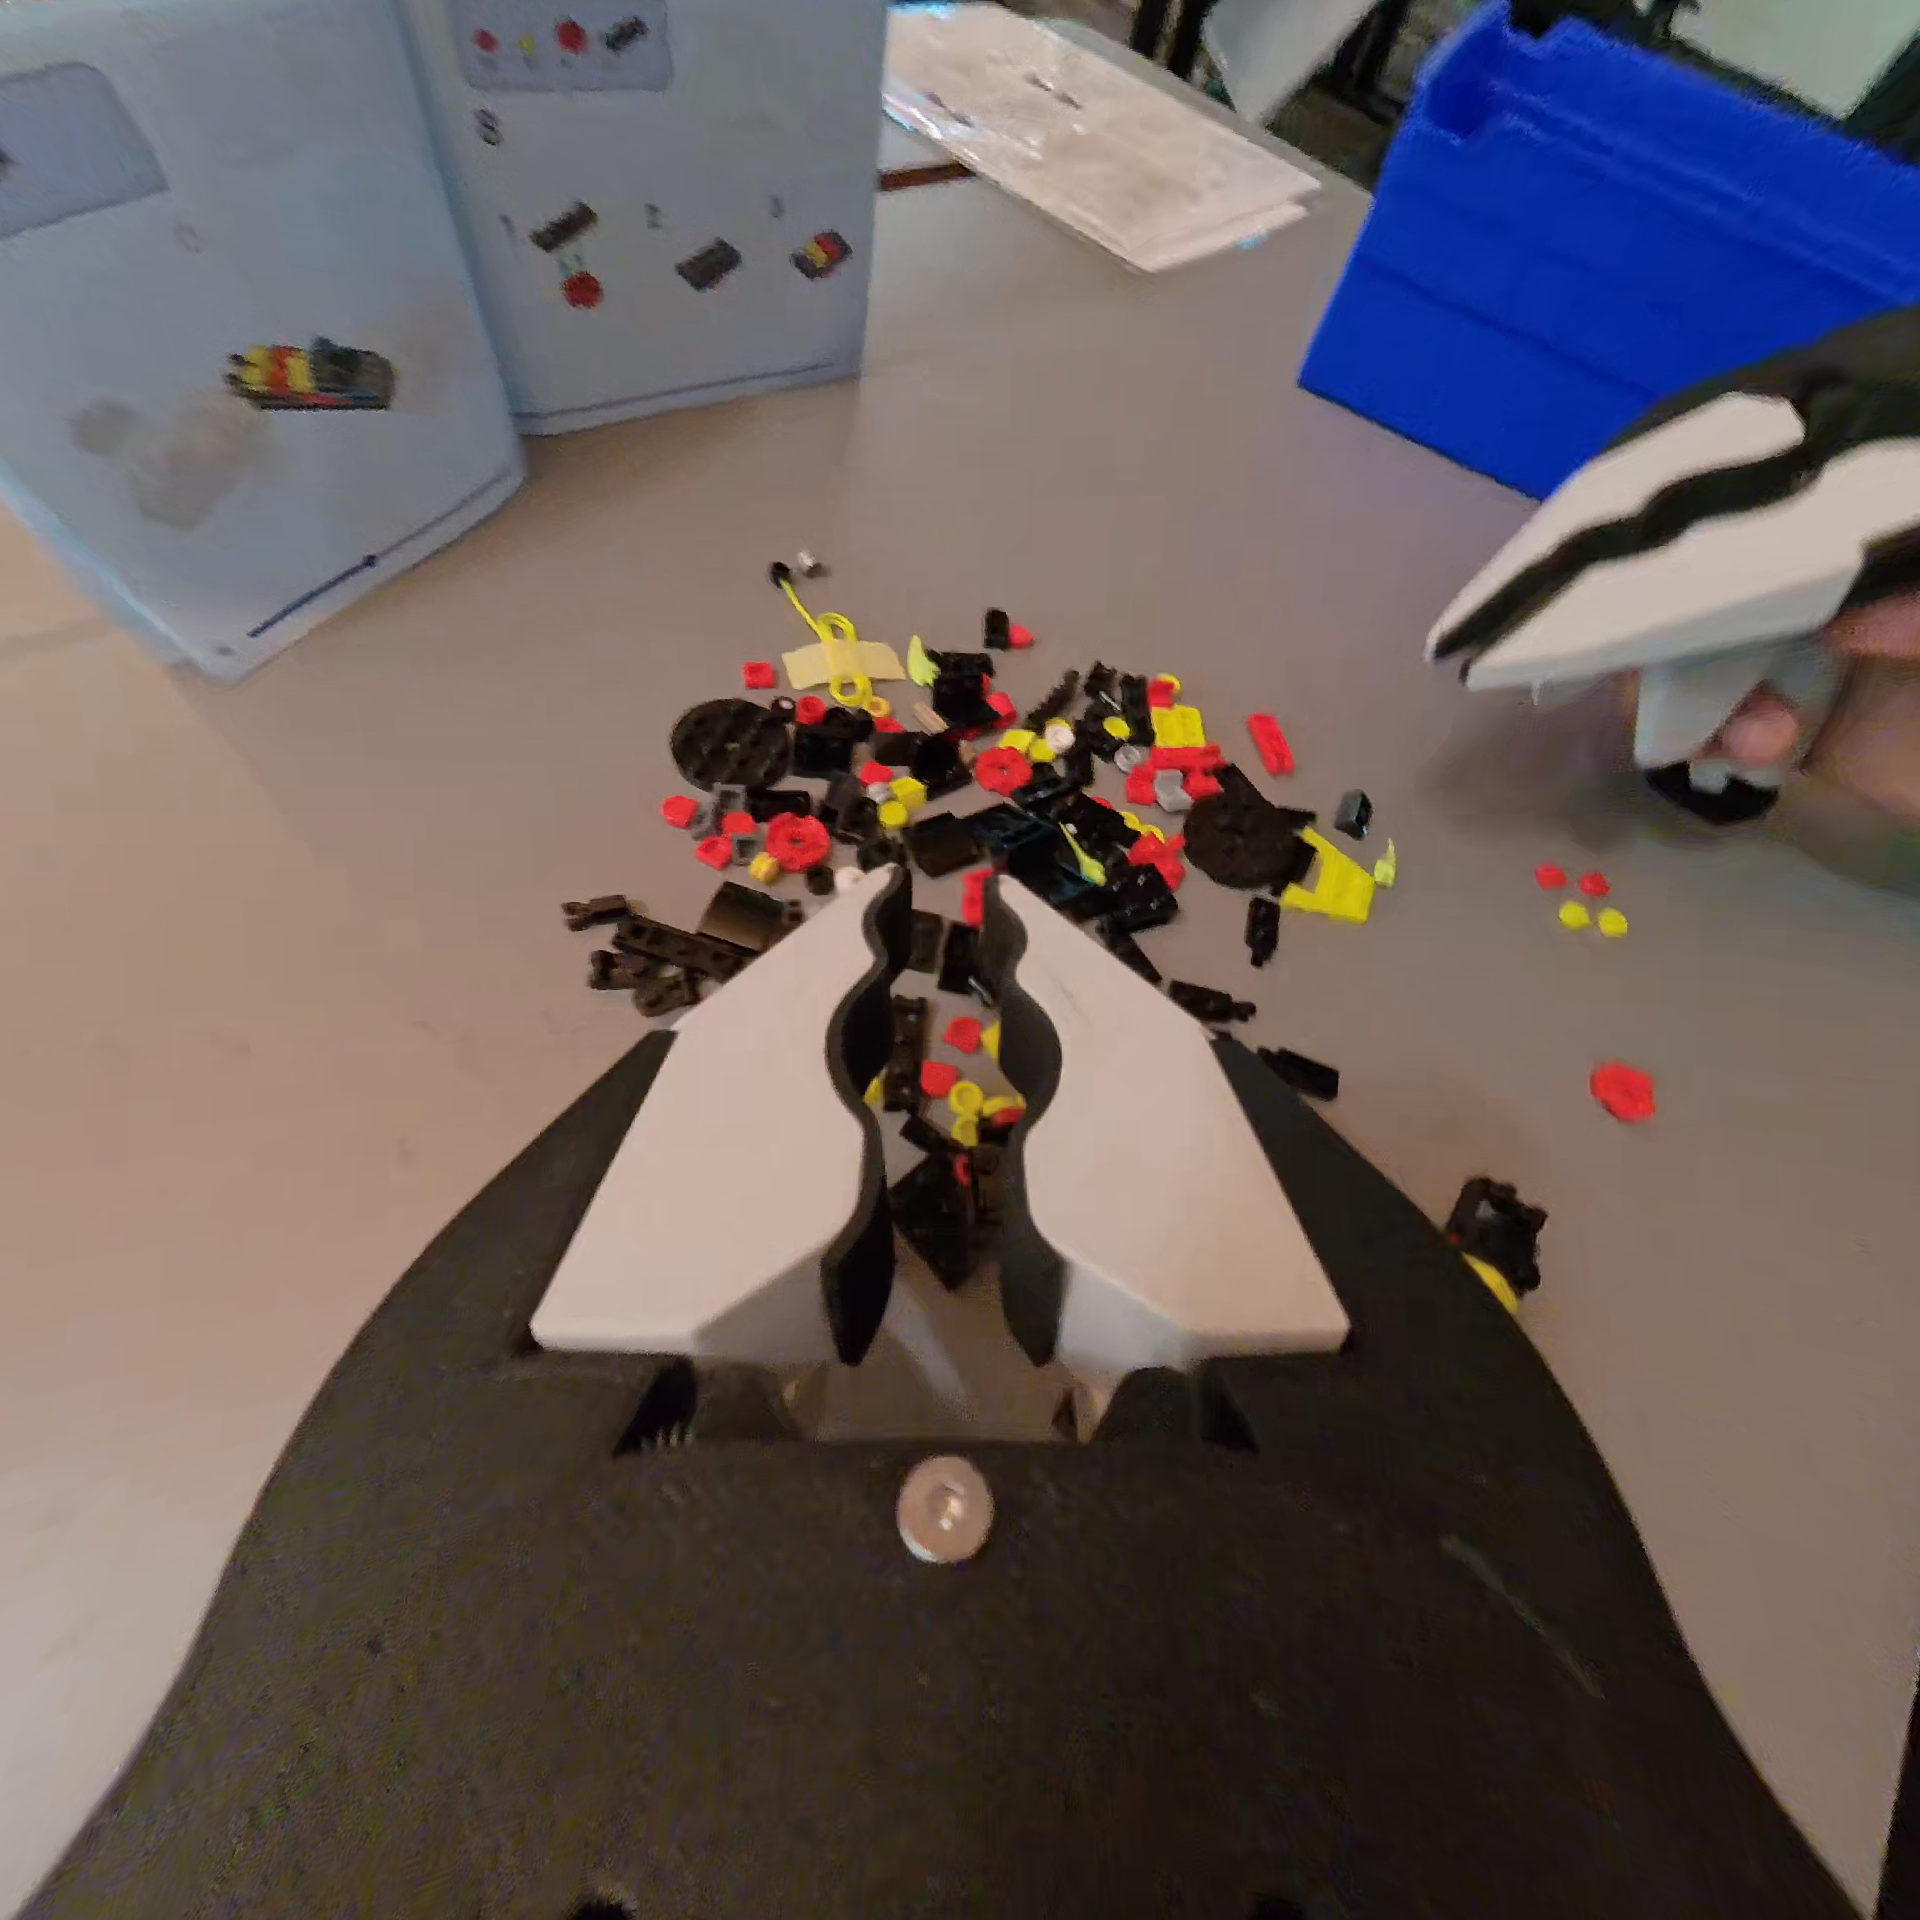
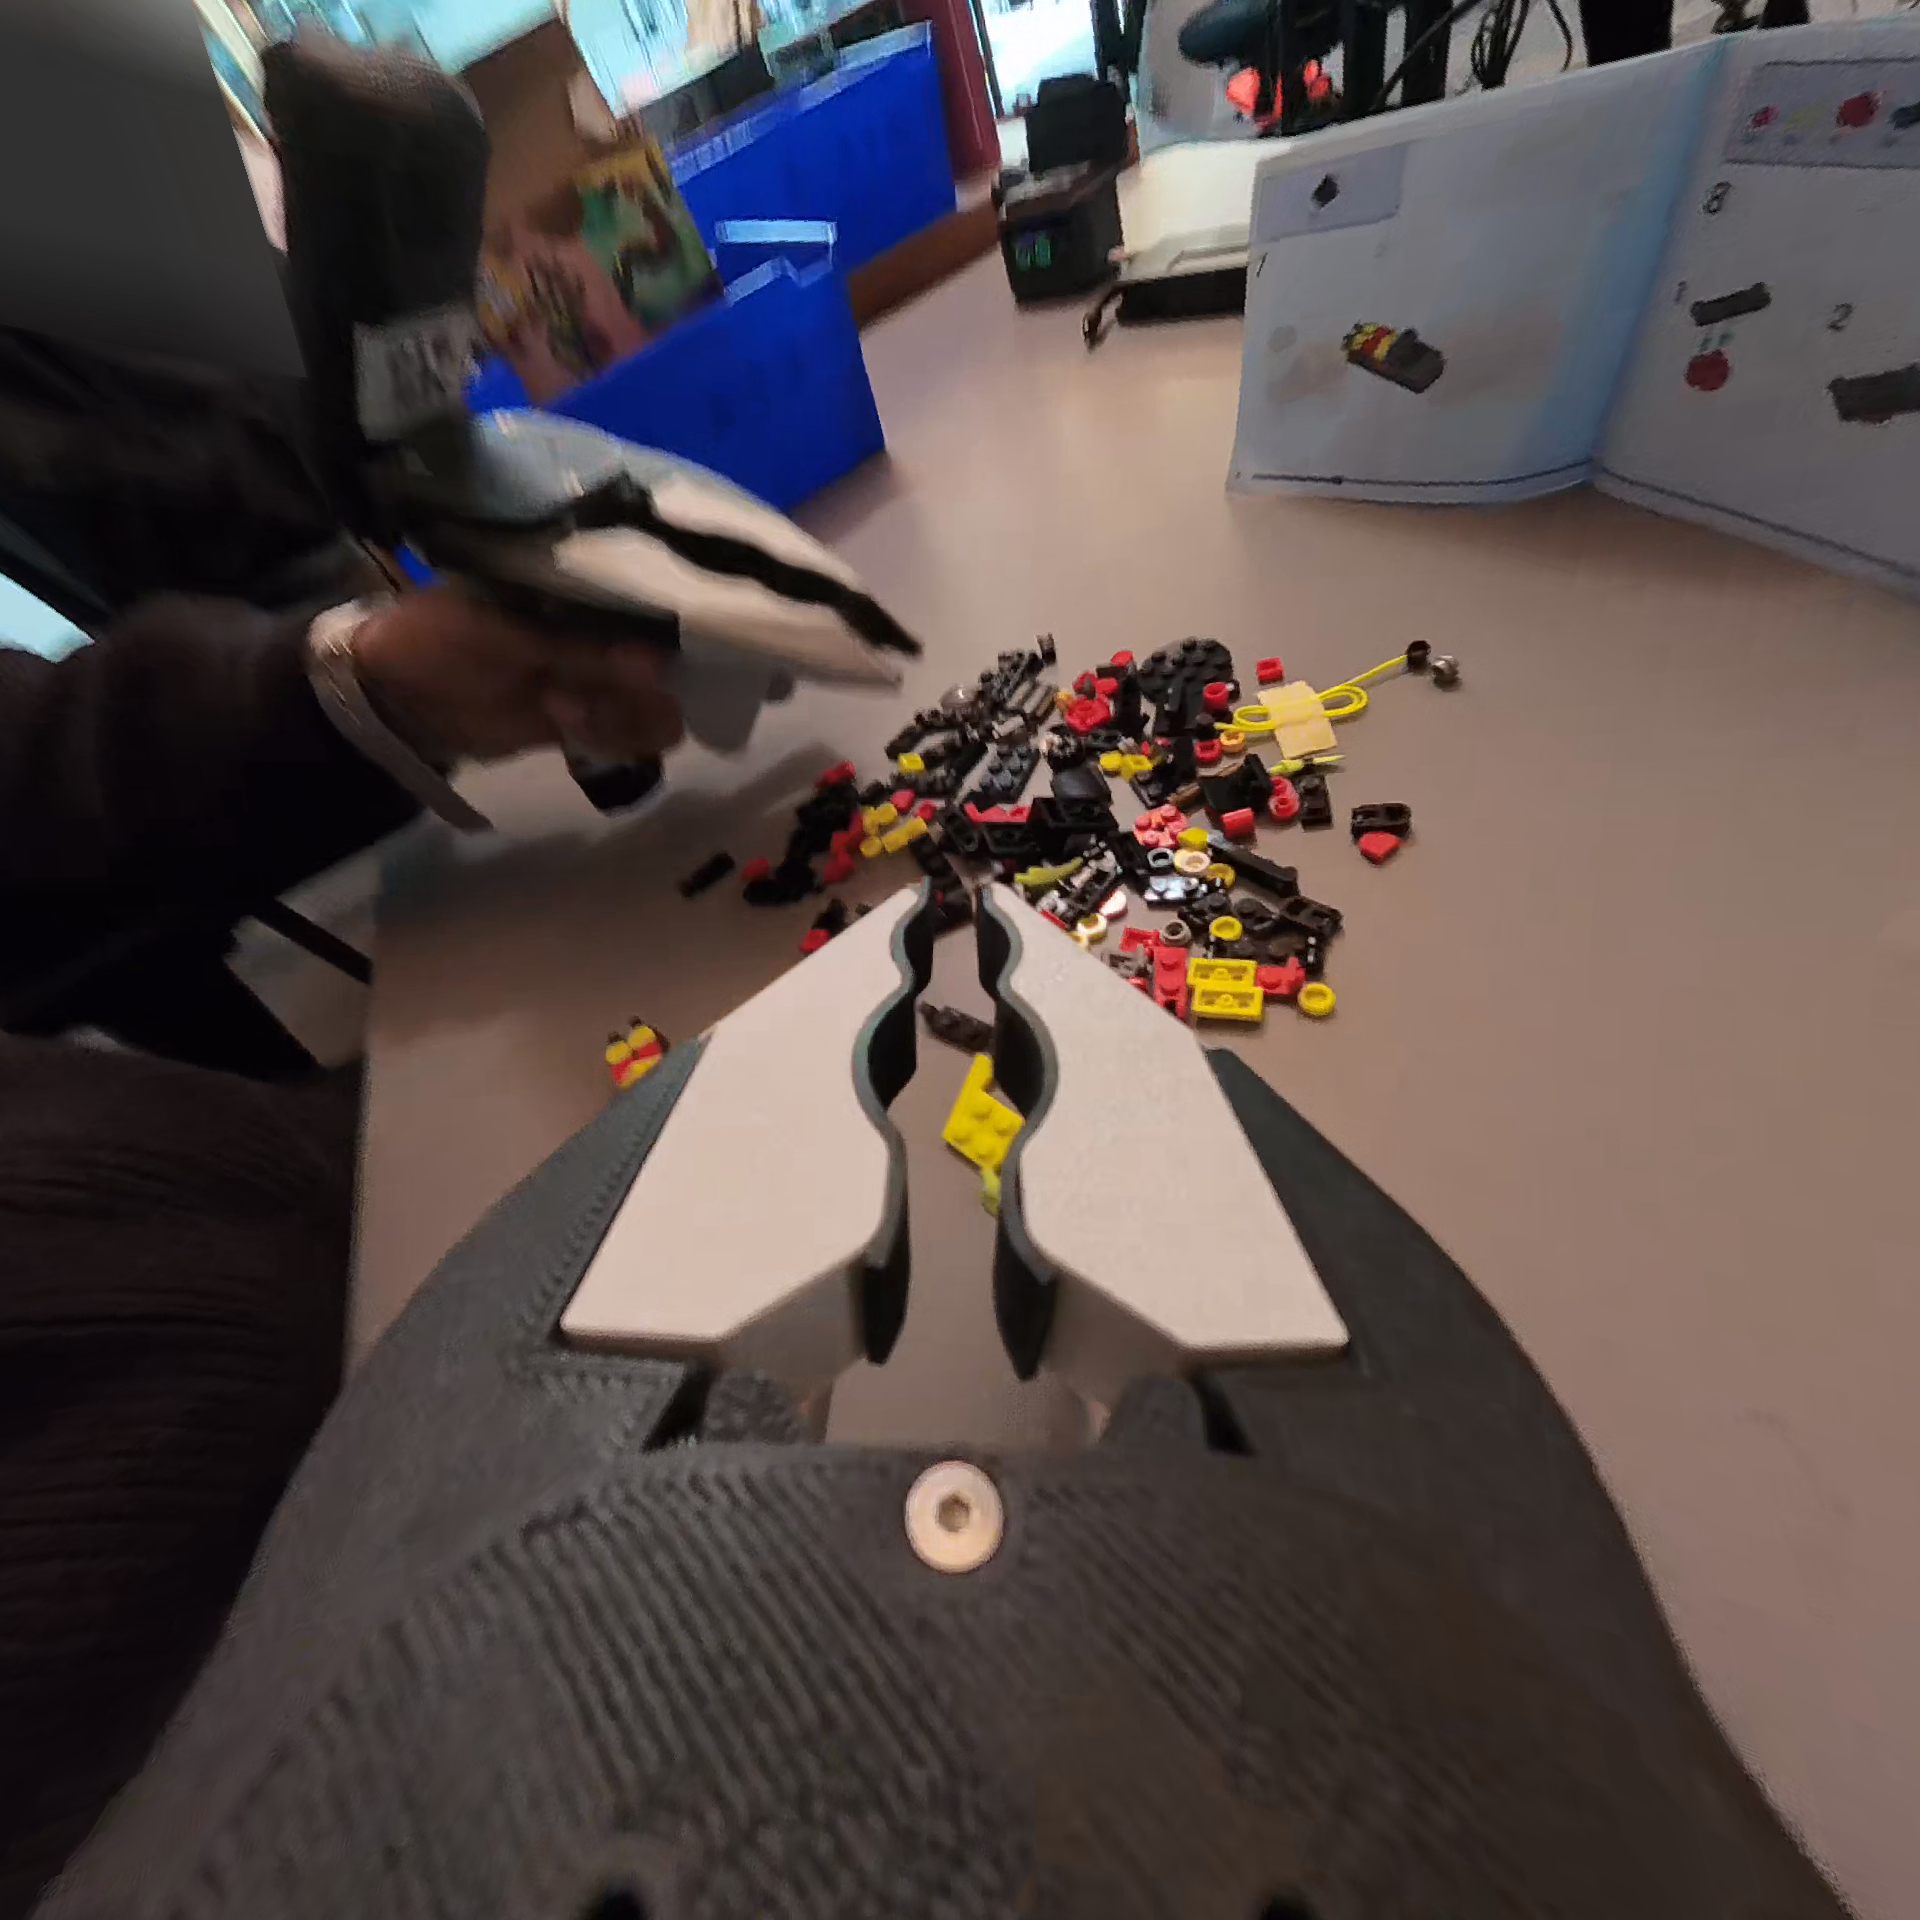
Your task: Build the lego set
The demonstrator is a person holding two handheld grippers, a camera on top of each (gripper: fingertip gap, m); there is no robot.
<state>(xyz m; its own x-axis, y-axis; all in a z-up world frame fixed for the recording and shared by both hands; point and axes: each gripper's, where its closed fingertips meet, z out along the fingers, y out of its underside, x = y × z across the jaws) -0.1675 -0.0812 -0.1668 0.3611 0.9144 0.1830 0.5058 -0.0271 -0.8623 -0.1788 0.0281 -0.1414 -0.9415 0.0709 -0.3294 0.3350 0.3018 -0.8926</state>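
Left wrist view: left gripper (image 1: 940, 883) hovers, narrowly parted and empty, over the near edge of the lego pile (image 1: 977, 800) on the grey table (image 1: 312, 987); instruction booklet (image 1: 416, 260) stands far left.

Right wrist view: right gripper (image 2: 954, 894), narrowly parted and empty, points at the pile (image 2: 1122, 821); a yellow plate (image 2: 979, 1122) lies below its fingers.

Grey table (image 1: 1039, 436) w/ lego pile (image 1: 966, 790), booklet (image 1: 416, 260), blue bin (image 1: 1558, 260)
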